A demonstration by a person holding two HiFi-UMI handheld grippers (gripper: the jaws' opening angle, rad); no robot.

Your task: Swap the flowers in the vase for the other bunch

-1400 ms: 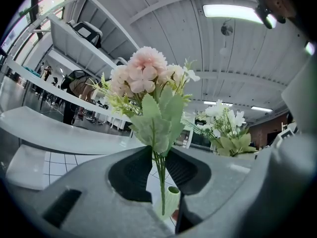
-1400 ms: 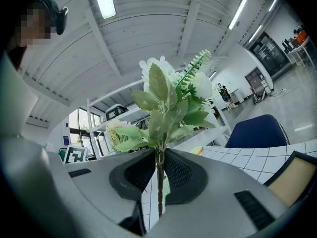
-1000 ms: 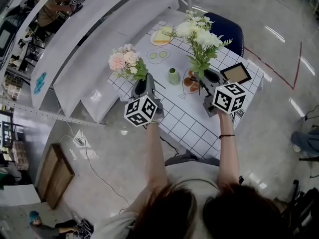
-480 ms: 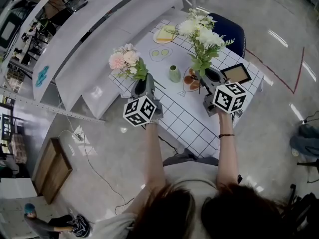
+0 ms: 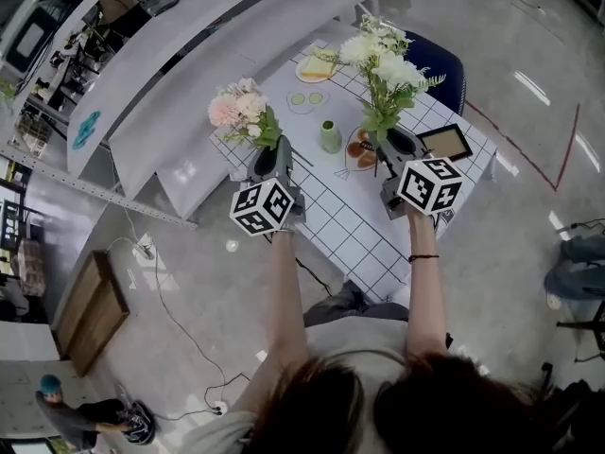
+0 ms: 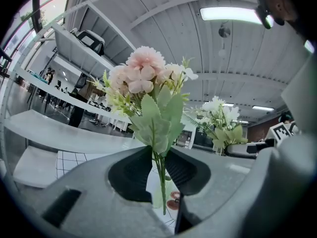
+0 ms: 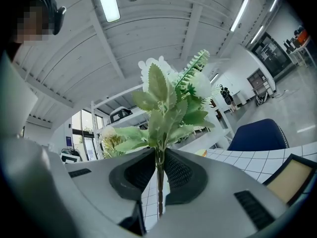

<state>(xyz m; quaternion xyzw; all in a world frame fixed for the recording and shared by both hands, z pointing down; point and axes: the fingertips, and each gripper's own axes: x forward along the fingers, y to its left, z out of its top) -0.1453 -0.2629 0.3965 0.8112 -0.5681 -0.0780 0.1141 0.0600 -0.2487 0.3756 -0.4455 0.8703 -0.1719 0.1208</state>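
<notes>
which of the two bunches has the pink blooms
The pink bunch, held in the left gripper. The white bunch in the right gripper has only white blooms and green leaves.

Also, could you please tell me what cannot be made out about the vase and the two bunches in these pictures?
Vase: head view, too small to show whether anything is inside.
Pink bunch stems: head view, covered by the left gripper.
White bunch stems: head view, covered by the right gripper.
Plate contents: head view, too small to identify.
</notes>
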